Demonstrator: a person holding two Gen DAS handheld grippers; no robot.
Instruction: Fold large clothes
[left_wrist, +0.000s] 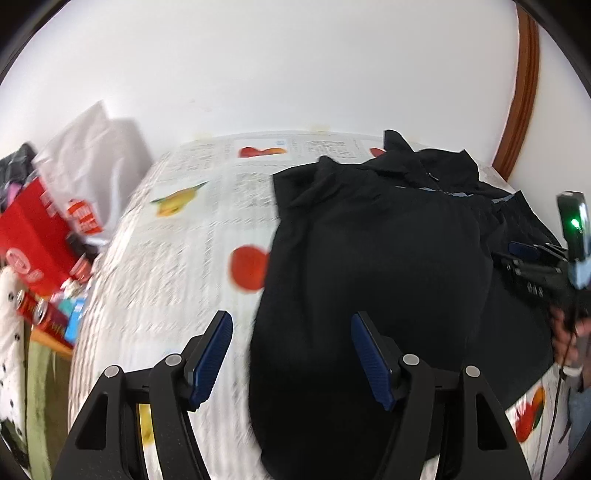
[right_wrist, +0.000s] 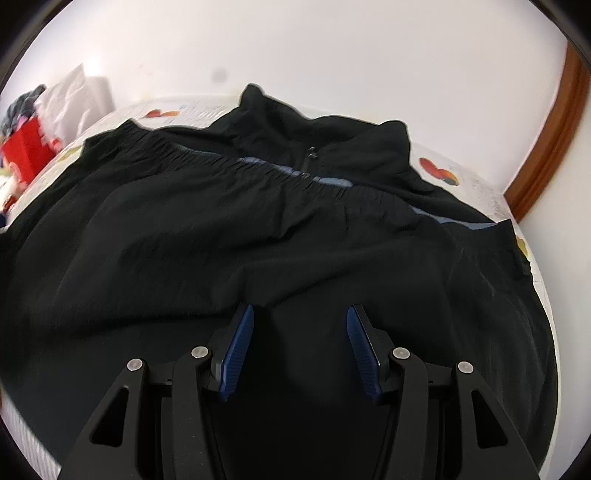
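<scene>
A large black garment (right_wrist: 258, 229) lies spread on a table covered in newspaper-print cloth (left_wrist: 177, 258). Its collar and zip (right_wrist: 312, 155) are at the far side, and a gathered hem with grey-blue lining (right_wrist: 266, 166) is folded across them. My left gripper (left_wrist: 291, 321) hangs open over the garment's left edge (left_wrist: 266, 295), with its pads clear of the cloth. My right gripper (right_wrist: 300, 310) stands open just above the near middle of the black fabric, gripping nothing. In the left wrist view the right gripper (left_wrist: 532, 258) shows at the far right, held by a hand (left_wrist: 569, 332).
Left of the table stand a red box (left_wrist: 33, 236), some red cans (left_wrist: 37, 310) and a pile of white clothes (left_wrist: 92, 166). A white wall runs behind the table, with a brown wooden frame (right_wrist: 546, 147) at the right. Fruit pictures dot the table cover.
</scene>
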